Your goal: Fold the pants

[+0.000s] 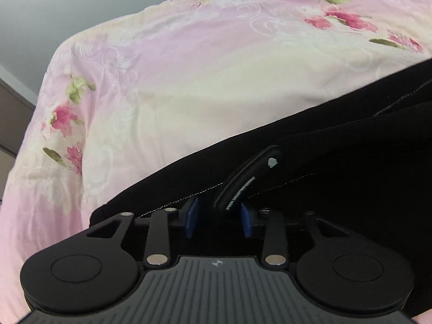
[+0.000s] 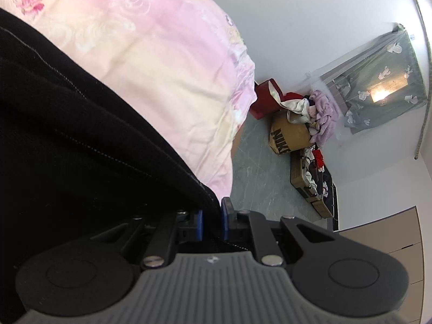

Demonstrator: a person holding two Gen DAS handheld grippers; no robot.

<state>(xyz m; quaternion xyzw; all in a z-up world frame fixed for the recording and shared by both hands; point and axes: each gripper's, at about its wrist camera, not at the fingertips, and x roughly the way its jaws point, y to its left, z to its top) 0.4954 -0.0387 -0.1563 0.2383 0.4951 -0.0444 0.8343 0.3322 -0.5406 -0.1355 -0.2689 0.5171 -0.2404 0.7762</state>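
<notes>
left gripper [image 1: 218,217]: jaws parted, nothing pinched, black pants [image 1: 337,162] just lying between
right gripper [image 2: 212,222]: clamped tight on the pants hem
risk: fold could get dragged crooked across the floral sheet [image 1: 189,67], since only one side is held

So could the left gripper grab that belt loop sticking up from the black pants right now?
Probably yes. The left gripper has its jaws apart, and the belt loop on the pants rises from just between them with nothing in the way; closing should catch its base.
</notes>
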